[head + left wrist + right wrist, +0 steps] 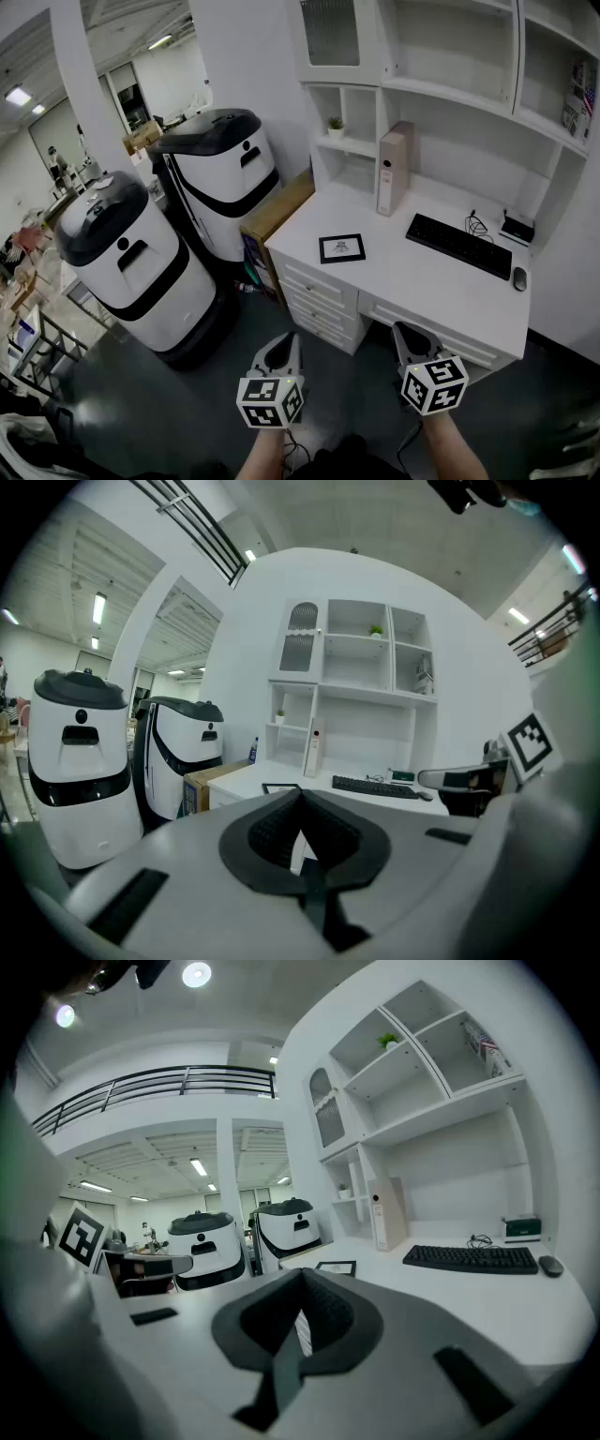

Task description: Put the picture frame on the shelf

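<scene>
Bright overhead ceiling lights, soft shadows, strong fisheye distortion, dark vignetted edges

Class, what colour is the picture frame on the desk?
Black frame, white inside; clearest in the head view.

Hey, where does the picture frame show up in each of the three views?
Head view: picture frame lies near centre, on the desk's left half.
Left gripper view: just below and left of centre.
Right gripper view: just below and right of centre.
Shared landmark: black keyboard, right of it everywhere.
</scene>
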Demonstrator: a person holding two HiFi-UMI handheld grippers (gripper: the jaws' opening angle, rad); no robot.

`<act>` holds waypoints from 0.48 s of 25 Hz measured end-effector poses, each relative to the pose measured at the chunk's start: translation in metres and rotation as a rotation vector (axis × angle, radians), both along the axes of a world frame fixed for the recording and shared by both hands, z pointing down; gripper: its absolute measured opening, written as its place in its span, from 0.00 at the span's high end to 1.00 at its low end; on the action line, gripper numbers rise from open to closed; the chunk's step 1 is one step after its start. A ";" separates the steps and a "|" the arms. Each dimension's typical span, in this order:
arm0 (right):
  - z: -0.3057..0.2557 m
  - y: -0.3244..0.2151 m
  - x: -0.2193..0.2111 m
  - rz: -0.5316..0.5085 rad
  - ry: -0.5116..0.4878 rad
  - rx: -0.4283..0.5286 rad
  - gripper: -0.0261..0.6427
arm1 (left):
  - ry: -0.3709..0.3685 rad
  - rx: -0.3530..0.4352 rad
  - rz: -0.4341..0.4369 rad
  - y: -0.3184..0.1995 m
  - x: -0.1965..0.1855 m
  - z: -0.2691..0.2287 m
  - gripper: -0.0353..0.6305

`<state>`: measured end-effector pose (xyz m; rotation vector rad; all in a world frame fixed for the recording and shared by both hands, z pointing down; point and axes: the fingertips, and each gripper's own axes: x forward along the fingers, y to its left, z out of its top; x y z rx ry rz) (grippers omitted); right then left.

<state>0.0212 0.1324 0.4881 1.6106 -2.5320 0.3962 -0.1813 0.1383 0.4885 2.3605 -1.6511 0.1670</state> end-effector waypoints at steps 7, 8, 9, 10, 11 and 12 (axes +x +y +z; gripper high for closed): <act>0.004 0.003 0.008 0.002 -0.016 -0.006 0.96 | 0.026 0.008 0.001 0.008 0.009 0.001 0.93; 0.005 0.003 0.009 0.001 -0.014 -0.005 0.96 | 0.022 0.008 0.000 0.008 0.011 0.001 0.93; 0.006 0.004 0.010 0.000 -0.013 -0.004 0.96 | 0.017 0.007 -0.003 0.008 0.012 0.002 0.93; 0.006 0.004 0.011 -0.001 -0.014 -0.005 0.96 | 0.012 0.007 -0.007 0.007 0.012 0.002 0.93; 0.007 0.004 0.012 -0.002 -0.016 -0.006 0.96 | 0.007 0.009 -0.013 0.007 0.013 0.002 0.92; 0.007 0.003 0.014 -0.003 -0.019 -0.007 0.96 | 0.003 0.011 -0.017 0.007 0.014 0.001 0.92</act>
